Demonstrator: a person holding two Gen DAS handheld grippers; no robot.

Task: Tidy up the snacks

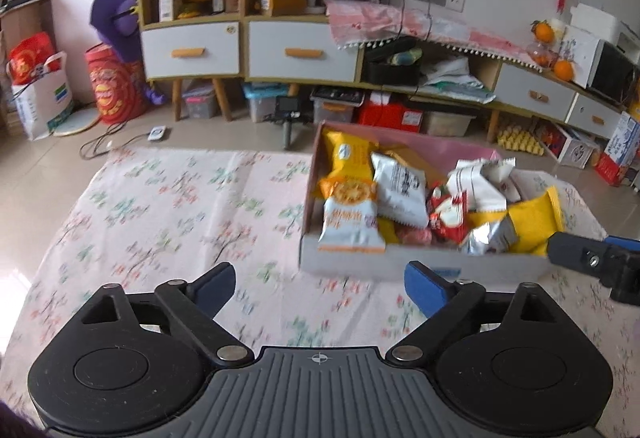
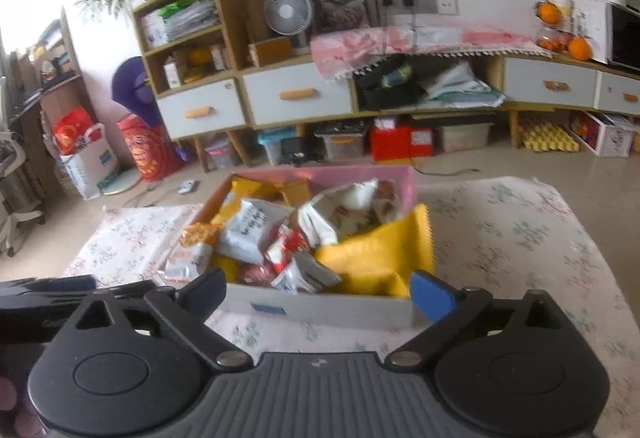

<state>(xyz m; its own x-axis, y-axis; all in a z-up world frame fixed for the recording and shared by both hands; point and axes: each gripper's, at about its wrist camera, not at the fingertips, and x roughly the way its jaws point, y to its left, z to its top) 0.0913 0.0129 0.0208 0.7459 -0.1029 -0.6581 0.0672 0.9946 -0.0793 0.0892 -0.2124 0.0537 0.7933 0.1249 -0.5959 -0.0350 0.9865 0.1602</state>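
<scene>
The snack box (image 2: 320, 308), a shallow cardboard tray with a pink far wall, sits on the flowered bench (image 1: 168, 205): right of centre in the left wrist view, dead centre in the right wrist view. It is heaped with sealed packets. In the left wrist view its long axis runs across the frame from left to right, tilting slightly down to the right.

Both tools are empty. The left gripper (image 1: 318, 284) has its jaws wide apart over bare cloth, lower centre of frame, short of the box's near wall. The right gripper (image 2: 318, 294) is likewise spread, its jaws straddling the near wall.

The packets look light, soft and crinkly, probably slippery foil or film, with contents likely to crush. The large yellow packet (image 2: 376, 258) leans upright at the box's right end, its serrated seal pointing up; that flat crimped edge seems the best place to pinch. The white packet (image 1: 400, 189) lies flat, long axis toward the far wall, though blur hides its detail.
</scene>
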